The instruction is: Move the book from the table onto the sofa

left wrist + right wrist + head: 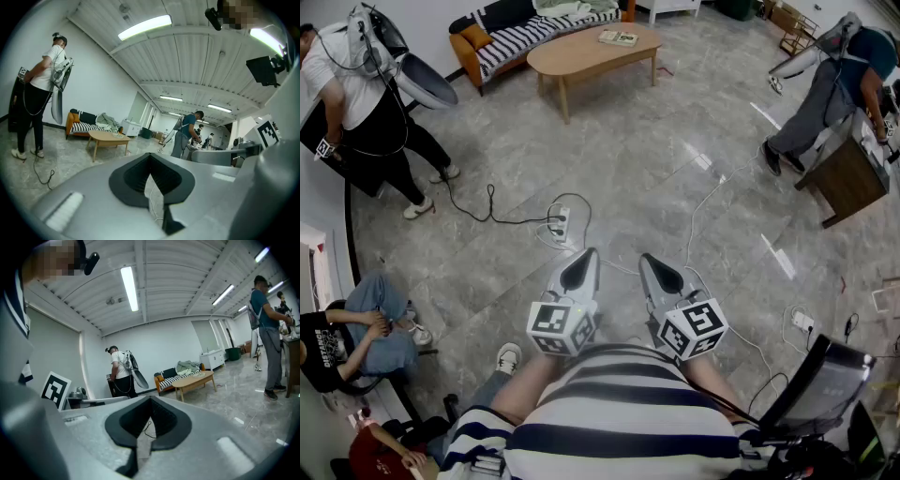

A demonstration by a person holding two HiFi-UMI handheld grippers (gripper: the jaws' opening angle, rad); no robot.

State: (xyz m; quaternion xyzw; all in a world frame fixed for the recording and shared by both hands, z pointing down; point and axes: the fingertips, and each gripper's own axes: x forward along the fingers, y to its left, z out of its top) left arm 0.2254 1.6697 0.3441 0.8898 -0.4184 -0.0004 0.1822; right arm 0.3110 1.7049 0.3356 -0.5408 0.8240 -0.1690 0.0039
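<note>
Two grippers sit low in the centre of the head view, side by side: the left gripper [584,255] and the right gripper [651,261]. Each carries a cube of black-and-white square markers at its rear, and no lettering on them is legible. The book [618,37] lies on the oval wooden coffee table [581,61] at upper centre, well apart from both grippers, with grey floor between. The striped sofa [502,39] stands just behind the table, toward the upper left. A white power strip [560,223] lies on the floor ahead of the grippers.

In the left gripper view the jaws are clenched together with nothing between them. Table and sofa appear small at middle left, far beyond the tips.

In the right gripper view the jaws are likewise clenched and empty. Table and sofa sit right of centre in the distance.
</note>
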